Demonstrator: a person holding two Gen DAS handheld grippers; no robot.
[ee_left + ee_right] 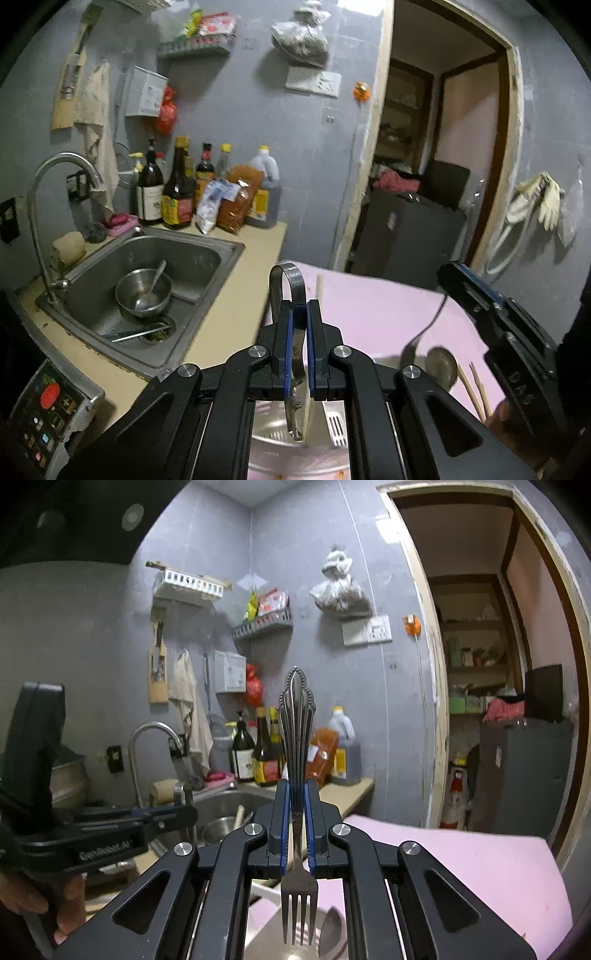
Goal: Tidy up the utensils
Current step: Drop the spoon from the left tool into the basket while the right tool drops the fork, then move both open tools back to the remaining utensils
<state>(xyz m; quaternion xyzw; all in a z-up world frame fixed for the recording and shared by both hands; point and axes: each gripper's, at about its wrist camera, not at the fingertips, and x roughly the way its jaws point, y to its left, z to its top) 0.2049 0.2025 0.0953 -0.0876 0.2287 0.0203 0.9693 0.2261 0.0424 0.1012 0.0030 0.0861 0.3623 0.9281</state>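
Note:
My left gripper (299, 310) is shut on metal tongs (286, 280), bend up, tips hanging down over a steel tray (273, 439) below. My right gripper (296, 790) is shut on a metal fork (297, 716), ornate handle up, tines (298, 915) down above a steel tray (266, 938) with a spoon (330, 926) in it. The right gripper also shows in the left wrist view (491, 317), the left gripper in the right wrist view (110, 830). A ladle (439, 365) and chopsticks (476, 391) lie on the pink table (369, 317).
A steel sink (147, 291) with a bowl and spoon (144, 291) sits left, beside a faucet (48, 206). Sauce bottles (181, 188) and bags stand at the counter's back. An induction cooker panel (48, 417) is lower left. A doorway (436, 155) opens to the right.

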